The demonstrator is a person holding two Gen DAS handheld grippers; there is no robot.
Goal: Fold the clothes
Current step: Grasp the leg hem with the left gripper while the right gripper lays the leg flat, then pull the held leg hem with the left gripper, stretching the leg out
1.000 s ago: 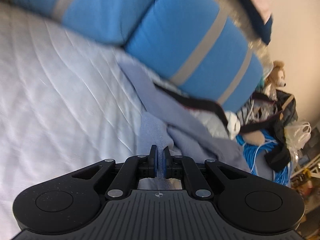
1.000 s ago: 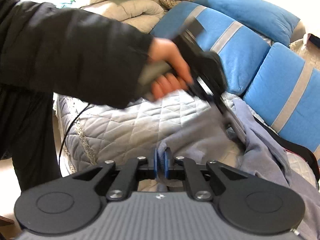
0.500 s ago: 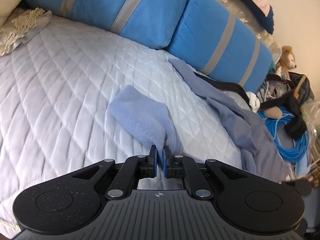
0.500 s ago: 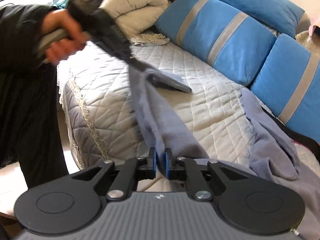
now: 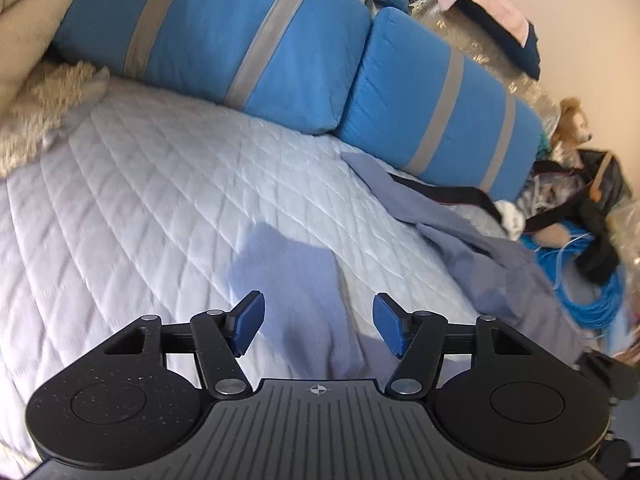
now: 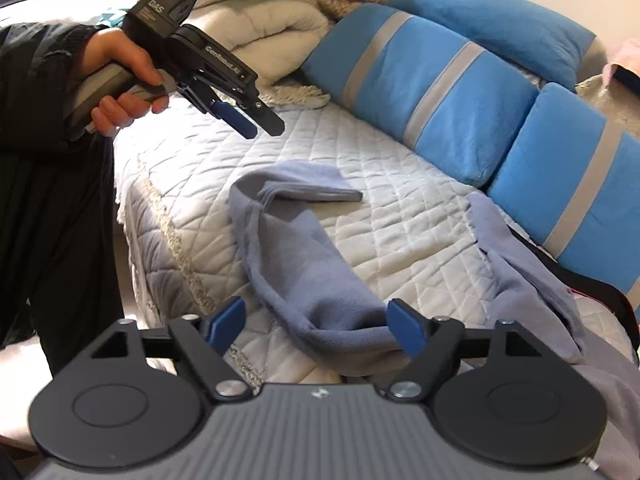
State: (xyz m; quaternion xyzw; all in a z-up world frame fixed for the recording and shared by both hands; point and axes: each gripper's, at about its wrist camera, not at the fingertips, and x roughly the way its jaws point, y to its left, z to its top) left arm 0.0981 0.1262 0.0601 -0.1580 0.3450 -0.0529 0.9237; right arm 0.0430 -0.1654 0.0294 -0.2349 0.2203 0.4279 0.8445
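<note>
A long blue-grey fleece garment (image 6: 296, 264) lies loose and twisted on the quilted bed (image 6: 400, 216), one end folded back at the far side. My right gripper (image 6: 316, 326) hovers over its near end, jaws opening, with the cloth lying slack between the pads. In the left wrist view the same garment (image 5: 296, 280) lies flat under my left gripper (image 5: 320, 326), whose jaws are also opening and press on nothing. From the right wrist view, a hand holds the left gripper (image 6: 262, 130) above the bed's left part, clear of the cloth.
A second blue-grey garment (image 6: 520, 272) lies crumpled at the right of the bed. Blue cushions with grey stripes (image 6: 432, 92) line the far side. Folded blankets (image 6: 280, 28) are stacked at the head. The person's dark sleeve (image 6: 40, 80) is at the left. Blue cable and bags (image 5: 580, 272) lie beyond the bed.
Both grippers were shut on the fleece garment and have opened and let it go. It has dropped onto the bed. The left gripper swung left and up from over the second garment.
</note>
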